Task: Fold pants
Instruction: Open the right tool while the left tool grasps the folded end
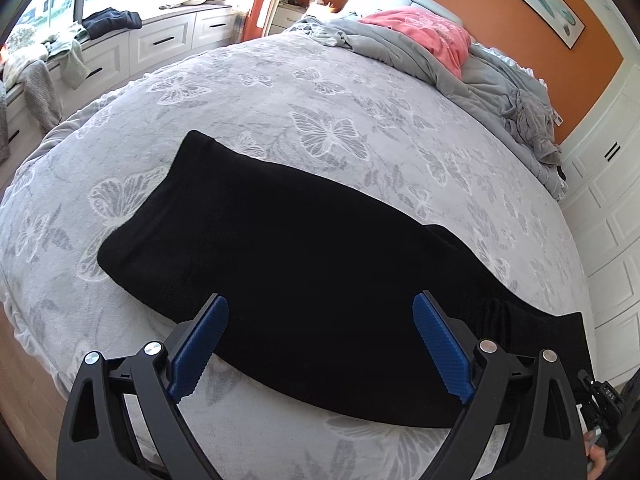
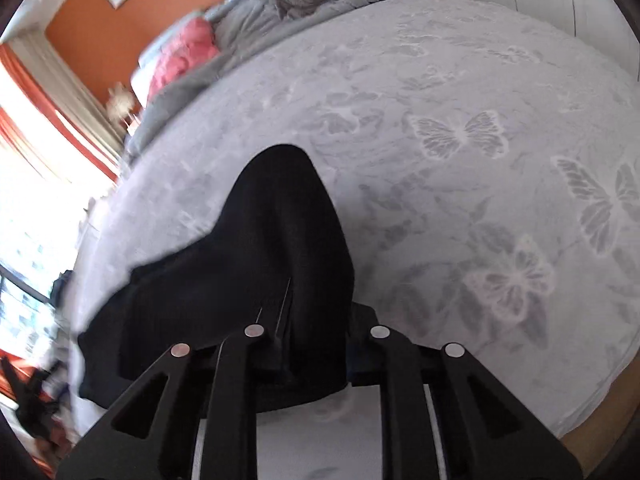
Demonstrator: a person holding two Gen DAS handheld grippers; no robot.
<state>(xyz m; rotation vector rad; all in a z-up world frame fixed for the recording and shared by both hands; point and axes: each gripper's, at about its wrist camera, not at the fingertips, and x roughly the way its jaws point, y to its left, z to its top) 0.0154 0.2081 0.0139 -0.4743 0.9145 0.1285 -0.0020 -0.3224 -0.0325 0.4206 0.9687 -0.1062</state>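
The black knit pants point(image 1: 280, 248) lie lengthwise-doubled on the butterfly-patterned grey bed point(image 1: 280, 92). Left tongs point(image 1: 320, 340) gape empty; right tongs point(image 2: 316, 356) pinch the six-o'clock end, cross-folds pending.

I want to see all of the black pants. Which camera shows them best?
The left wrist view: the black pants lie nearly whole across the butterfly bedspread, sharp and flat. The right wrist view shows only one bunched, partly blurred end, running into the right gripper.
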